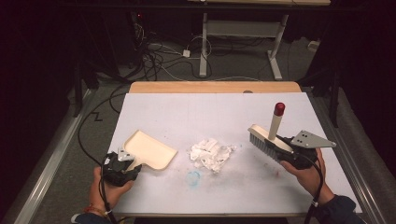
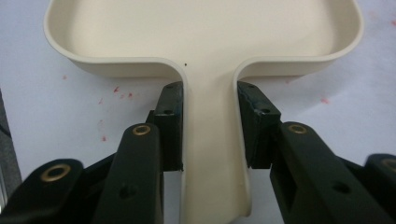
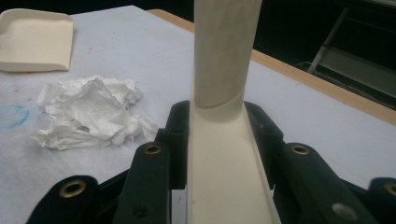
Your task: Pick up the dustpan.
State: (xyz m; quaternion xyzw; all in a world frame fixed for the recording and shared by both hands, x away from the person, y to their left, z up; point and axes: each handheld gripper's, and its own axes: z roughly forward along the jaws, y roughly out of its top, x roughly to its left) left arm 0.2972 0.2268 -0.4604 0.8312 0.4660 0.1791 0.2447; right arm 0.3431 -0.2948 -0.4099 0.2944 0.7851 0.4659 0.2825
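A cream dustpan (image 1: 150,150) lies at the front left of the white table top (image 1: 210,109). My left gripper (image 1: 132,164) is shut on its handle. In the left gripper view the pads (image 2: 172,116) press both sides of the dustpan's (image 2: 205,28) handle. At the right, my right gripper (image 1: 281,147) is shut on the back of a cream hand brush (image 1: 262,137); its bristles face the table's middle and its red-capped handle (image 1: 279,112) stands upright. The right gripper view has the brush (image 3: 224,51) between the jaws. A crumpled white paper (image 1: 212,154) (image 3: 91,114) lies between dustpan and brush.
A faint blue mark (image 1: 193,176) is on the surface just in front of the paper. A wooden strip (image 1: 215,87) borders the table's far edge. Beyond it are cables on the floor (image 1: 154,60) and a desk frame (image 1: 243,32).
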